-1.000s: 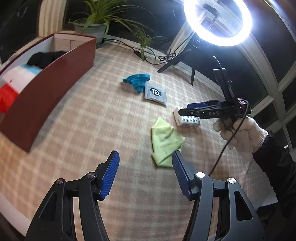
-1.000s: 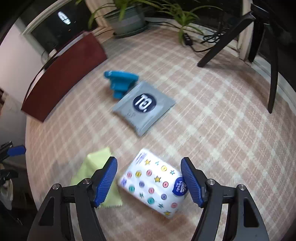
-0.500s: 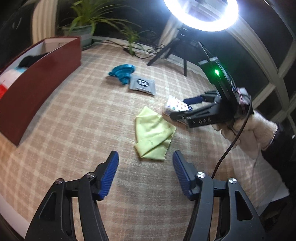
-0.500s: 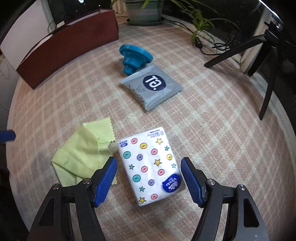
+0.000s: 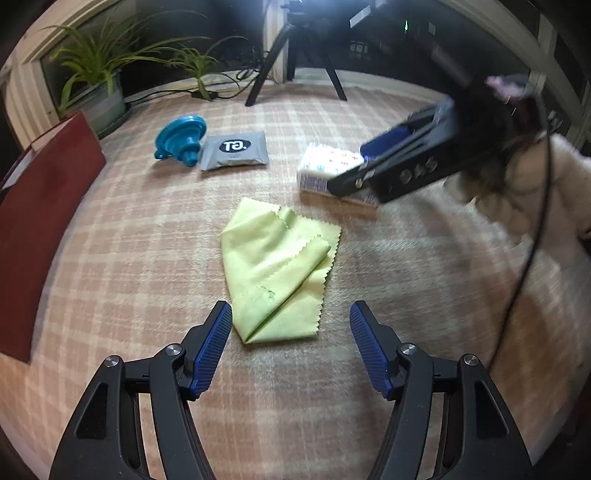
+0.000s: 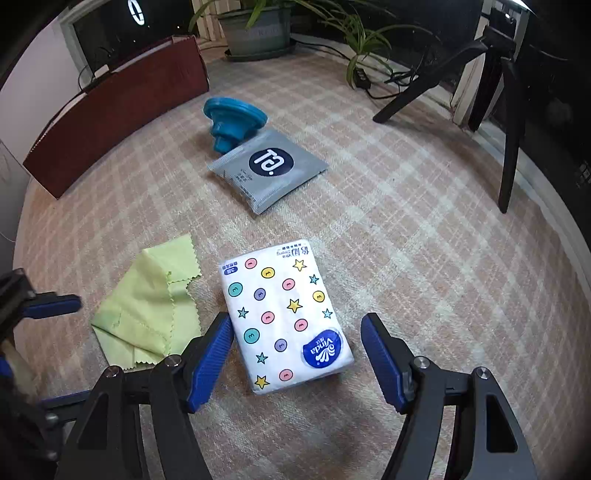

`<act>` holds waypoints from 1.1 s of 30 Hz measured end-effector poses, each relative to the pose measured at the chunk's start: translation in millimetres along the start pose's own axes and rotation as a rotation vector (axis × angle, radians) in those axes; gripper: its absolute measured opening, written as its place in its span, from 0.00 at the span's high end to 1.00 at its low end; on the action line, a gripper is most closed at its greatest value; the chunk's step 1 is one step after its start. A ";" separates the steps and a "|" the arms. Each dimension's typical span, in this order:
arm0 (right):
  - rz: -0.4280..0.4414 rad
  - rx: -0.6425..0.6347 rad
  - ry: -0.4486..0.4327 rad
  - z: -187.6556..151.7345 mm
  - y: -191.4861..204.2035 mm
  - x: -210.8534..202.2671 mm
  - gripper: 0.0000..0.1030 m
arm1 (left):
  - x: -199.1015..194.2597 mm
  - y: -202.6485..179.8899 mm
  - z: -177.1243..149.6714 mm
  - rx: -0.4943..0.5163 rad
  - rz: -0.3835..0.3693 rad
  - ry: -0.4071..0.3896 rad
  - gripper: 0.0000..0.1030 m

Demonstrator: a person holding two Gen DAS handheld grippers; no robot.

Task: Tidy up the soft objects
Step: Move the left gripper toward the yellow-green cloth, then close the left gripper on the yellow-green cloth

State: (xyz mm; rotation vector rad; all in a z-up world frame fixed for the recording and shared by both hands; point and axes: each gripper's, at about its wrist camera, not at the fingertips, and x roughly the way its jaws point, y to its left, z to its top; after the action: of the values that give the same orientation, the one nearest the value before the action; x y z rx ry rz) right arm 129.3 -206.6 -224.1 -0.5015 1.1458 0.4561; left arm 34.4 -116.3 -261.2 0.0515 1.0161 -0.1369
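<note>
Tissue pack [image 6: 286, 315], white with coloured dots and stars, flat on checked tablecloth [image 6: 406, 258], lying between blue pads of right gripper [image 6: 295, 356]; jaws well apart, left pad close beside pack edge, right pad clear of it, nothing gripped. Compared with a second ago: pack now squarely between the fingers, previously off-angle and lower in frame. Yellow-green cloth [image 5: 279, 275], folded, zigzag-edged, just beside the pack on its left; near end now between fingertips of left gripper [image 5: 291, 343], previously well ahead of them. Left jaws just been opening, now standing wide, pads not pressing cloth, nothing held. Grey pouch [image 6: 267, 170] with dark round label further back, blue funnel-shaped item [image 6: 232, 120] touching its far corner; both unmoved. Dark red box [image 6: 118, 110] at far left edge of table. Left wrist view only: right gripper seen from the side as a black body, blurred, over the near end of the pack, held by gloved hand [image 5: 517, 199] with trailing cable; tripod legs [image 5: 295, 62] full width; ring light no longer in frame. Right wrist view only: printed top face of pack with blue brand oval, tip of left gripper entering at left edge beside the cloth. Box contents visible in neither current view. Potted plant [image 6: 258, 29] behind box in both.
</note>
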 end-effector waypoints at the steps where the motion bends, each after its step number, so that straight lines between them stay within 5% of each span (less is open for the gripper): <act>1: 0.002 0.001 -0.005 -1.1 0.6 -1.8 0.34 | 3.3 -1.4 -0.9 0.009 0.008 -0.001 0.36; 10: 0.048 0.006 -0.041 -1.7 -1.6 -1.3 0.34 | 22.0 -2.9 -0.8 0.062 0.123 -0.039 0.29; 16: 0.093 0.031 -0.067 3.3 -9.9 3.6 0.34 | 39.4 17.2 28.0 0.041 0.169 -0.038 0.29; 27: 0.151 0.054 -0.089 -5.7 -16.1 -0.6 0.34 | 27.2 27.3 28.2 -0.014 0.010 -0.014 0.30; 33: 0.155 0.066 -0.089 -7.5 -18.5 0.5 0.34 | 36.7 10.6 22.4 0.062 0.046 0.008 0.28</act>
State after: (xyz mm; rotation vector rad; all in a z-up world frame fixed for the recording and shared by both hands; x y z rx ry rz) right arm 134.7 -225.7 -224.5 -0.3330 1.1145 0.5668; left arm 73.8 -111.5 -280.9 0.1324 1.0180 -0.1260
